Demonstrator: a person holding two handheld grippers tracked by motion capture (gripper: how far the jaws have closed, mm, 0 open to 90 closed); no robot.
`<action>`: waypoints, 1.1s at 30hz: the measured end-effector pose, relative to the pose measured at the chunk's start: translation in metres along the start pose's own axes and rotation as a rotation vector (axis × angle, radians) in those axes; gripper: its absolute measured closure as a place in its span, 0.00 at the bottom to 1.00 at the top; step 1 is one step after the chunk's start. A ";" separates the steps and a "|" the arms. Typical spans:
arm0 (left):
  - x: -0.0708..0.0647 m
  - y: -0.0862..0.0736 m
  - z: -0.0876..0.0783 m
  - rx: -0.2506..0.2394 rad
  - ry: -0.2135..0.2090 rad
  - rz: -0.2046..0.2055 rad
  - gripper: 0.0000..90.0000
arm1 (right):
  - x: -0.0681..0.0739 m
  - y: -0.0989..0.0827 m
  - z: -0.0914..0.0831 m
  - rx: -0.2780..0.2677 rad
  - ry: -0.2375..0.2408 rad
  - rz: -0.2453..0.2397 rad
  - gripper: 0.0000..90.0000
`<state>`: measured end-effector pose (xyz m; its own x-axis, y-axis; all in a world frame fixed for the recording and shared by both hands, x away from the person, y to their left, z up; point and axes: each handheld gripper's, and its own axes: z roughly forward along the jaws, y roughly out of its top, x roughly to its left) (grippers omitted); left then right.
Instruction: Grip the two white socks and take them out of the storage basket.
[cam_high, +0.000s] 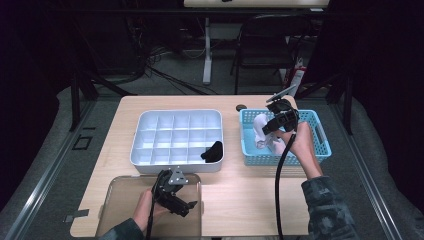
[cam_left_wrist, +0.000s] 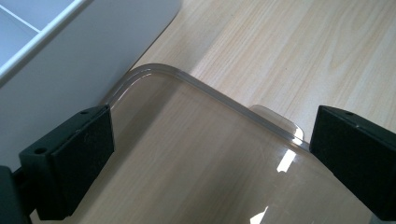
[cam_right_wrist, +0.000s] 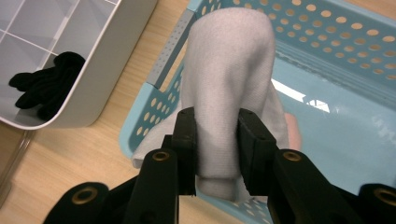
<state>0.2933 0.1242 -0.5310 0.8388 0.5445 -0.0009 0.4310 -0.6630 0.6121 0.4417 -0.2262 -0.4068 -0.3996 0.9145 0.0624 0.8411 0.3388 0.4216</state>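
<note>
Lifting a white sock (cam_right_wrist: 229, 79) out of the blue basket (cam_high: 320, 131) is the step in hand. The right gripper (cam_high: 270, 126) is clamping on the folded sock, both pads pressing into the fabric; the sock is hanging above the basket's left half, near the far right corner of the surface (cam_high: 240, 200). A pale pinkish item (cam_right_wrist: 293, 130) is lying in the basket under it; identity unclear.

The white divided tray (cam_high: 145, 150) is sitting mid-surface, just left of the basket. A black sock (cam_high: 213, 151) is already lying in its near right compartment; the other compartments are looking bare.

The left gripper (cam_high: 172, 196) is resting over the clear lid (cam_high: 120, 200) at the near left edge of the surface, jaws standing apart with nothing between them but the lid's corner below.

Judgement: sorting socks from basket to tray, one placed, a second in the grip. Next move is calling for clearing the basket's rim, carrying left over the tray's wall, and lowering into a free compartment before opening. Risk: the loose tail of the sock is possibly snagging on the basket's rim or draping across a divider.
</note>
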 end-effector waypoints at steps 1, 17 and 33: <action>0.000 0.000 0.000 -0.001 -0.001 0.000 0.00 | 0.001 -0.001 -0.003 -0.007 0.001 -0.005 0.79; 0.001 0.000 0.002 0.004 0.004 -0.005 0.00 | 0.026 -0.027 -0.028 -0.036 0.027 -0.091 0.79; 0.001 0.000 0.002 0.005 0.009 -0.004 0.00 | 0.058 -0.062 -0.031 -0.044 0.059 -0.190 0.79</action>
<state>0.2943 0.1239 -0.5326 0.8342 0.5515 0.0039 0.4359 -0.6637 0.6079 0.3553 -0.2008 -0.4006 -0.5715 0.8200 0.0303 0.7323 0.4930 0.4698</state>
